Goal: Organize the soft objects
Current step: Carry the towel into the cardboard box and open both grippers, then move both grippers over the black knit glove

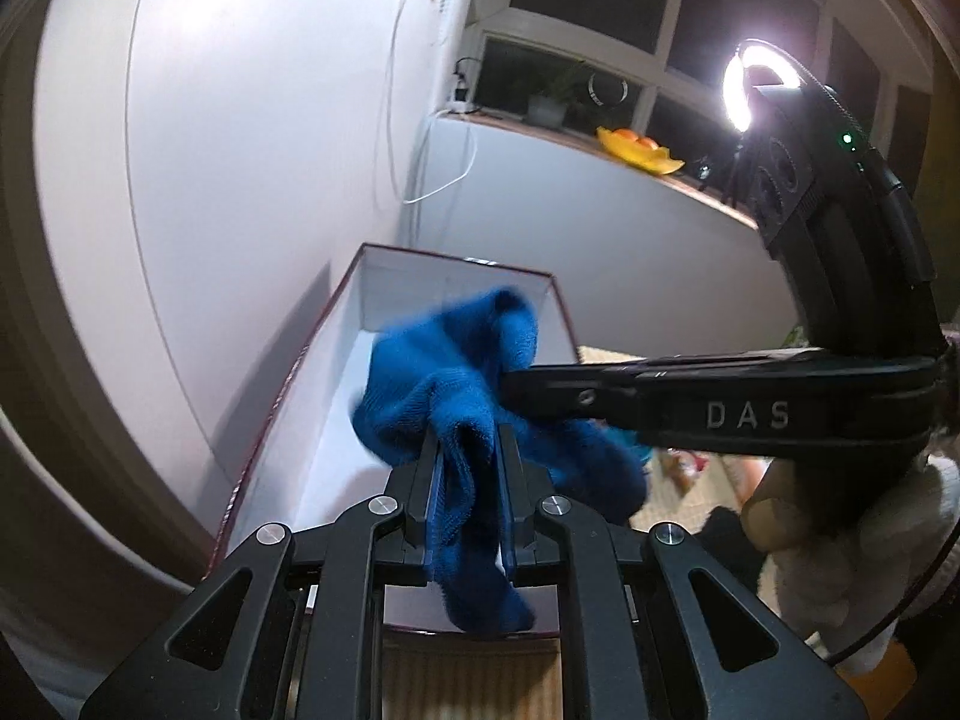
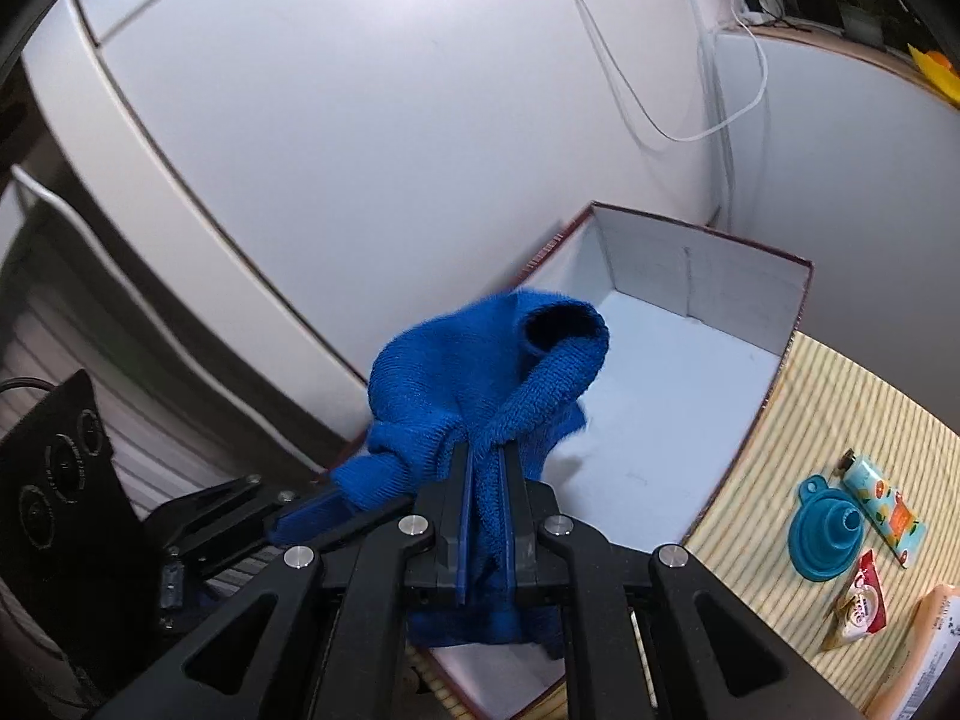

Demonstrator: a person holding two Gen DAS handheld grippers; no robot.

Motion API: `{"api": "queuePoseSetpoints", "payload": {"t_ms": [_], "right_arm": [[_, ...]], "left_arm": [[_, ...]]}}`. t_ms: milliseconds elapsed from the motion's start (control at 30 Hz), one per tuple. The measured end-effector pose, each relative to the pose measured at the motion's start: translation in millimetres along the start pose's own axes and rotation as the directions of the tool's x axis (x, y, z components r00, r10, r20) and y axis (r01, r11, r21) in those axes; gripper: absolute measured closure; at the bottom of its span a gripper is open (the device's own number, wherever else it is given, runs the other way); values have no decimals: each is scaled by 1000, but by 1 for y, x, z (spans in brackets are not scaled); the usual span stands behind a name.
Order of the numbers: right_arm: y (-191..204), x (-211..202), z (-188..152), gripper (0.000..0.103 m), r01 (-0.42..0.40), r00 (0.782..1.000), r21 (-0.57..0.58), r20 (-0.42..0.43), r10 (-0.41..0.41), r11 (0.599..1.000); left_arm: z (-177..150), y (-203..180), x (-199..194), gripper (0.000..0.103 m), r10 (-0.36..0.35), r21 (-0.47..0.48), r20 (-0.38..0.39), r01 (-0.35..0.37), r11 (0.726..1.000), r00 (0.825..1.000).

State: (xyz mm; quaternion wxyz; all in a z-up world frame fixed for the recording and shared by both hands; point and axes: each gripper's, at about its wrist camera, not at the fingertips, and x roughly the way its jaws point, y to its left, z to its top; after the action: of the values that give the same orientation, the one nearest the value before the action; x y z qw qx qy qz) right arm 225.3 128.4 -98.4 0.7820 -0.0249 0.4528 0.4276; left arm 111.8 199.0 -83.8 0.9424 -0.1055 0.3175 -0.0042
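A blue knit sock (image 1: 456, 384) hangs bunched over an open box with a white inside and dark red rim (image 1: 336, 324). My left gripper (image 1: 471, 450) is shut on the sock's lower part. My right gripper (image 1: 510, 387) comes in from the right and is shut on the same sock. In the right wrist view the sock (image 2: 480, 372) is pinched in my right gripper (image 2: 486, 462), above the box (image 2: 660, 396); the left gripper (image 2: 288, 519) shows at lower left, holding the sock's other end.
The box stands on a striped mat (image 2: 828, 420) against a white wall. On the mat lie a blue collapsible funnel (image 2: 828, 534), a patterned tube (image 2: 882, 507) and small packets (image 2: 858, 606). A ring light (image 1: 744, 90) and a windowsill with a yellow dish (image 1: 636, 150) are behind.
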Motion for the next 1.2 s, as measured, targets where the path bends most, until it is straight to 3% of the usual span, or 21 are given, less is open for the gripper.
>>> {"api": "queuePoseSetpoints", "payload": {"t_ms": [67, 200, 233, 300, 467, 567, 867, 1200], "right_arm": [[-7, 2, 0, 93, 16, 1000, 15, -7, -16, 1000], [-17, -2, -4, 54, 46, 999, 31, 12, -47, 998], [-19, -6, -6, 50, 48, 998, 37, 25, -49, 998], [-21, -12, -9, 50, 51, 998, 38, 31, -52, 998], [-24, -27, -13, 46, 76, 996, 22, 47, -77, 997], [-28, -44, -21, 43, 89, 994, 18, 67, -90, 996], [-57, -101, -62, 39, 90, 989, 62, 109, -96, 994], [-103, -148, -137, 37, 136, 983, 145, 102, -152, 980]], "left_arm": [[1, 1, 4, 86, 16, 1, -3, -16, 1000, 1000], [-8, 5, -2, 82, 43, 2, 2, -43, 999, 999], [-9, 5, -5, 78, 46, 0, 5, -46, 999, 999], [-15, 7, -12, 62, 47, -9, 9, -46, 999, 999], [-19, 0, -21, 59, 34, -10, 17, -33, 999, 999], [-22, -7, -29, 46, 25, -7, 24, -25, 1000, 999], [-44, -44, -46, 39, -72, 16, 2, 72, 997, 997], [-91, -80, -42, 39, -180, -5, -108, 181, 983, 978]]}}
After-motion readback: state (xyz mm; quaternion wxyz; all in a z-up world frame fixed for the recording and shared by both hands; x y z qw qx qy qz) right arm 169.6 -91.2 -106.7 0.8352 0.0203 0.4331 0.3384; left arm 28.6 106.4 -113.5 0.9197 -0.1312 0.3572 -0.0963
